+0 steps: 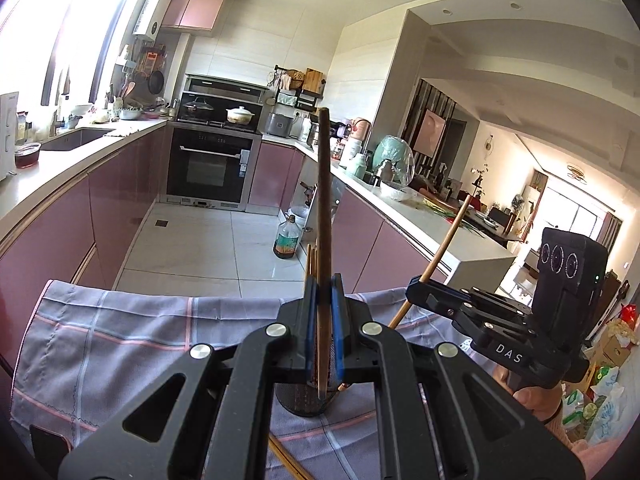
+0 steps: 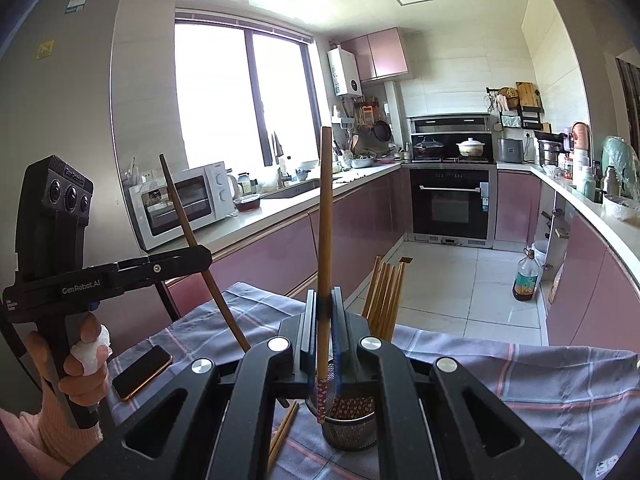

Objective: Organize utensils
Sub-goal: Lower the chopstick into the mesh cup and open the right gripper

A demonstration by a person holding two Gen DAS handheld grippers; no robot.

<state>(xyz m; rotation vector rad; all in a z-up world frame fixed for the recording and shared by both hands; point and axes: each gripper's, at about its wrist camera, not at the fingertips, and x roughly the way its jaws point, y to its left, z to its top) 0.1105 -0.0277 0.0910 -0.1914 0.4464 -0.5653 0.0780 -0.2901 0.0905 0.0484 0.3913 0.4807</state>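
**Two chopsticks held upright above a mesh holder**

A dark brown chopstick (image 1: 325, 216) is clamped between the blue pads of the left gripper (image 1: 323, 312), its jaws narrowed onto the stick, and is held nearly upright with its lower end reaching down into a perforated metal utensil holder (image 1: 304, 402). A lighter wooden chopstick (image 2: 325, 216) is pinched in the same way by the right gripper (image 2: 325, 320); its patterned lower end is seen at the rim of the same mesh holder (image 2: 352, 432), whose inside shows a red floral pattern. A bundle of light wooden chopsticks (image 2: 386, 300) is already stood in the holder, leaning away to the right in the right wrist view. Two loose chopsticks (image 2: 282, 434) are laid on the cloth just beside the holder.

The holder is set on a checked grey-purple tablecloth (image 1: 132, 332) with pink lines. A dark smartphone (image 2: 142, 372) is laid flat on the cloth, apart from the holder. A hand (image 2: 86, 364) with a white wrapping on one finger is seen gripping the left gripper's handle.

Beyond the table, a kitchen with pink cabinets is seen: a built-in oven (image 1: 210, 164), a white pot (image 1: 239, 115) on the stove, a white microwave (image 2: 182, 202) on the counter, and an oil bottle (image 1: 286, 240) on the tiled floor.
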